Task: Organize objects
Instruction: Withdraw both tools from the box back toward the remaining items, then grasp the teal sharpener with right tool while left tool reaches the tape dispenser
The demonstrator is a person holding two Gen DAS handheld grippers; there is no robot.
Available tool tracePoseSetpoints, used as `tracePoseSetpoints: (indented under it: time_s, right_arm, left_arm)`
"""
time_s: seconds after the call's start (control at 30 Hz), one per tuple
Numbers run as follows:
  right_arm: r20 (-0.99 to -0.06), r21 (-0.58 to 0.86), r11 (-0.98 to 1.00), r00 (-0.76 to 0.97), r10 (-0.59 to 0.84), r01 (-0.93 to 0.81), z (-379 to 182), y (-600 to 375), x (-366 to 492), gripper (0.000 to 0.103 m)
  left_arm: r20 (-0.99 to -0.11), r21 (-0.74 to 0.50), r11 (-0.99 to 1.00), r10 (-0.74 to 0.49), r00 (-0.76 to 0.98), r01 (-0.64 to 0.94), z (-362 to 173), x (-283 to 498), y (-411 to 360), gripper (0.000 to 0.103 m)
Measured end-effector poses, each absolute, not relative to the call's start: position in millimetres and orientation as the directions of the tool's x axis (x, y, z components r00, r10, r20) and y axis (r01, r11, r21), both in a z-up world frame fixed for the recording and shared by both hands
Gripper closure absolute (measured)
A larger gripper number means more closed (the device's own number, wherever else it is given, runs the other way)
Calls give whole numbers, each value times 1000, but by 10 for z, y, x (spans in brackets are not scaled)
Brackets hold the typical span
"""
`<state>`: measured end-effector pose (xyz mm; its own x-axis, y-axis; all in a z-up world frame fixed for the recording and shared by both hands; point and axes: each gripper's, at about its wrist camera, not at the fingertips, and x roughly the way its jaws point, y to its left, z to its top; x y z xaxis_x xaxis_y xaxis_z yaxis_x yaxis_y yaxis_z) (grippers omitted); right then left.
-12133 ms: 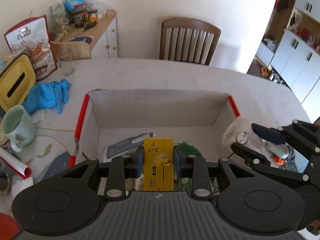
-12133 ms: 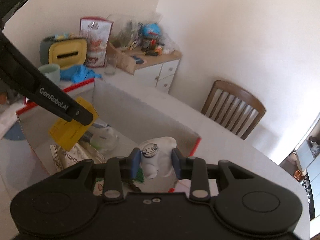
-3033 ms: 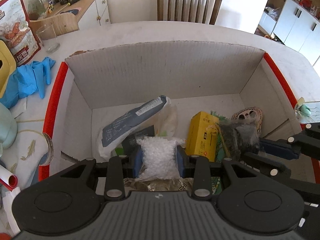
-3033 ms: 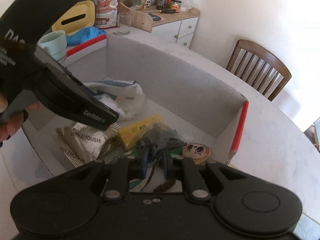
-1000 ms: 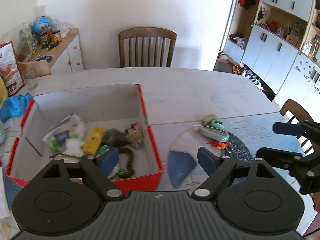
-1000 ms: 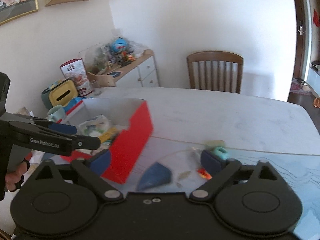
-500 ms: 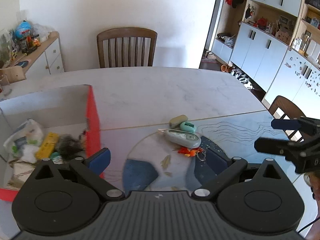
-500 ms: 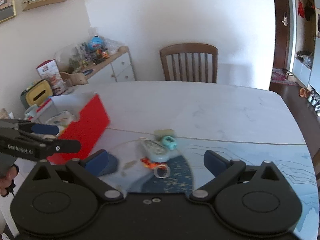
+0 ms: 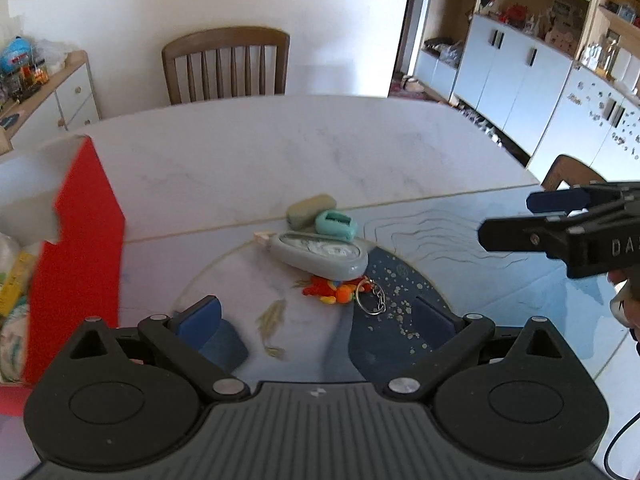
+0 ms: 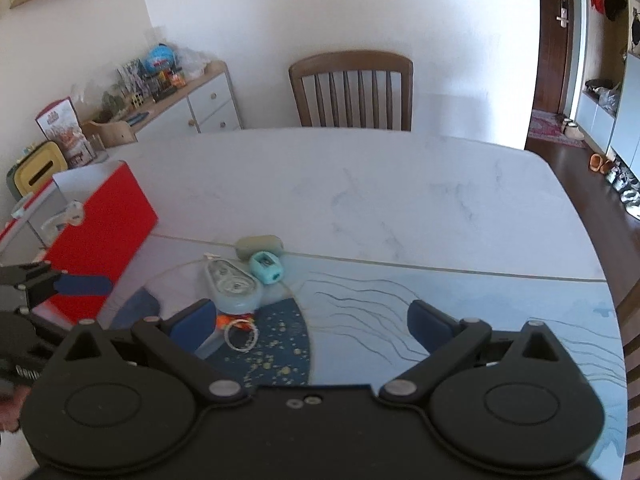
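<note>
Both my tools are empty. My left tool (image 9: 316, 322) has just been spreading and now stands wide with nothing between its pads; my right tool (image 10: 312, 322) is just as wide and holds nothing.

What is left to put away sits in a tight cluster at the centre of the left view, on the tabletop (image 9: 280, 152): a grey-green correction tape dispenser (image 9: 320, 254), a teal sharpener (image 9: 336, 224) and an olive eraser (image 9: 311, 210) just behind it, and an orange keychain (image 9: 332, 290) touching its near edge. The red box (image 9: 76, 264) stands at the left edge of the frame.

My worry is the crowding. With the pads this wide I judge I could catch two things at once, or knock the sharpener away. The keychain's ring may snag and drag.

The dispenser lies flat, its long axis running from upper left to lower right, narrow tip pointing upper left toward the box, so I would close across its short width.
</note>
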<state>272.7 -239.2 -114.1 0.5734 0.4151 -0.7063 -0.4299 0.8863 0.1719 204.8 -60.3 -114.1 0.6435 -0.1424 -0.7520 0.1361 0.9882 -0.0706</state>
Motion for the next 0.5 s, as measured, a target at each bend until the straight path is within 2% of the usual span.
tracePoseSetpoints:
  time_s: [0.5]
  right_arm:
    - [-739, 236, 858, 490, 463, -455, -1545, -2024, 3327, 8]
  left_arm:
    - [-760, -35, 993, -102, 642, 117, -1570, 2362, -908, 1]
